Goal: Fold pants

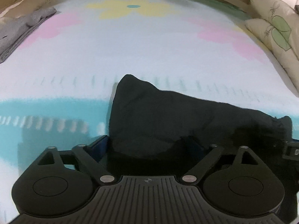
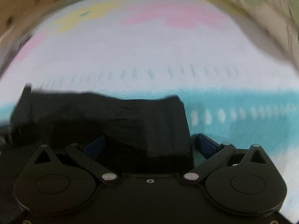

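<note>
Left gripper (image 1: pixel 151 149): jaws spread wide, blue pads at either side, only the left pad (image 1: pixel 99 145) clearly visible. Black pants (image 1: pixel 168 123): folded bundle lying on the bed sheet (image 1: pixel 130 56), its near edge sitting in the gap between the open jaws; the pads do not press on it. The bundle rises to a peak just beyond the gripper and runs off to the right. Sheet: white with a turquoise band, pink patches and a yellow flower (image 1: pixel 129 9). Grey folded cloth (image 1: pixel 20 29): far left, well apart from the pants. Cream pillows (image 1: pixel 274 28): far right edge.

Right gripper (image 2: pixel 149 147): jaws fully apart, blue pads (image 2: pixel 205 145) standing clear on both sides. Pants (image 2: pixel 112 119): same black bundle, between the jaws and extending left past the left finger; its right edge lies just inside the right pad, with a sliver of sheet (image 2: pixel 168 46) between. Nothing gripped. View blurred.
</note>
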`<state>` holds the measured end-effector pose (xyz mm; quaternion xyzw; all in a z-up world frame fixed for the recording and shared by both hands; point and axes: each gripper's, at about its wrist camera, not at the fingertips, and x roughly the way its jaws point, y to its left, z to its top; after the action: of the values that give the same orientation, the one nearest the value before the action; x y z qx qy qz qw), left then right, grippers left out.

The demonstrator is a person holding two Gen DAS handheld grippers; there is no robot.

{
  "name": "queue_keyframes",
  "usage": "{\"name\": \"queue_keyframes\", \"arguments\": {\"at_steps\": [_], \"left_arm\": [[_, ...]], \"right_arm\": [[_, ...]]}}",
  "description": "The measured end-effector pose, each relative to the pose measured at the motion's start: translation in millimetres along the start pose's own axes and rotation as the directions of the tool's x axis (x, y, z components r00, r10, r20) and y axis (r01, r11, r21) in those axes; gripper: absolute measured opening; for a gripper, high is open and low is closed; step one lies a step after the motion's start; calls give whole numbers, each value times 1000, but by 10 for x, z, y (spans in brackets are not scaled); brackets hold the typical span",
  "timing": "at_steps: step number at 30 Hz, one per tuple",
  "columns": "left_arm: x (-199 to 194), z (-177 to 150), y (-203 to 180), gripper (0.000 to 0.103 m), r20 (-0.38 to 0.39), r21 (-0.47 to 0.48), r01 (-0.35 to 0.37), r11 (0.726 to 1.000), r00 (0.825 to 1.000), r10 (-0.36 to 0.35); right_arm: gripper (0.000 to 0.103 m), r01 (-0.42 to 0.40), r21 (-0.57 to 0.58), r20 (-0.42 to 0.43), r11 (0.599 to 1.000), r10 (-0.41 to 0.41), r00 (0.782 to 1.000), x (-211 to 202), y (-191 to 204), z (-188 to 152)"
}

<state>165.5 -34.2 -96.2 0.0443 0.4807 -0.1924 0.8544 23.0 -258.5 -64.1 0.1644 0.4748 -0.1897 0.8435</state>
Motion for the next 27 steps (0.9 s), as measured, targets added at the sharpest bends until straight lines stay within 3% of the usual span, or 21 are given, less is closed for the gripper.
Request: {"name": "queue_keyframes", "arguments": {"at_steps": [4, 8, 13, 17, 22, 27], "left_arm": [[-22, 1, -37, 93, 12, 52, -19, 998, 1000, 18], [-242, 6, 60, 91, 40, 11, 24, 1000, 999, -24], [-638, -179, 47, 91, 98, 113, 48, 992, 993, -60], [-679, -426, 41, 91, 56, 167, 43, 985, 997, -54], [-626, -565, 97, 92, -29, 99, 83, 992, 996, -81], [-587, -560, 143, 92, -43, 76, 95, 993, 995, -92]], "right_arm": [[103, 13, 4, -21, 1000, -13, 1000, 9, 19, 72], [102, -1, -8, -15, 1000, 1, 1000, -24, -5, 104], [102, -28, 18, 53, 999, 27, 998, -339, -146, 81], [102, -70, -17, 51, 997, 71, 996, -531, -192, -73], [102, -96, -21, -41, 995, 95, 995, -494, -251, -209], [102, -107, 21, -97, 994, 108, 989, -456, -364, -336]]}}
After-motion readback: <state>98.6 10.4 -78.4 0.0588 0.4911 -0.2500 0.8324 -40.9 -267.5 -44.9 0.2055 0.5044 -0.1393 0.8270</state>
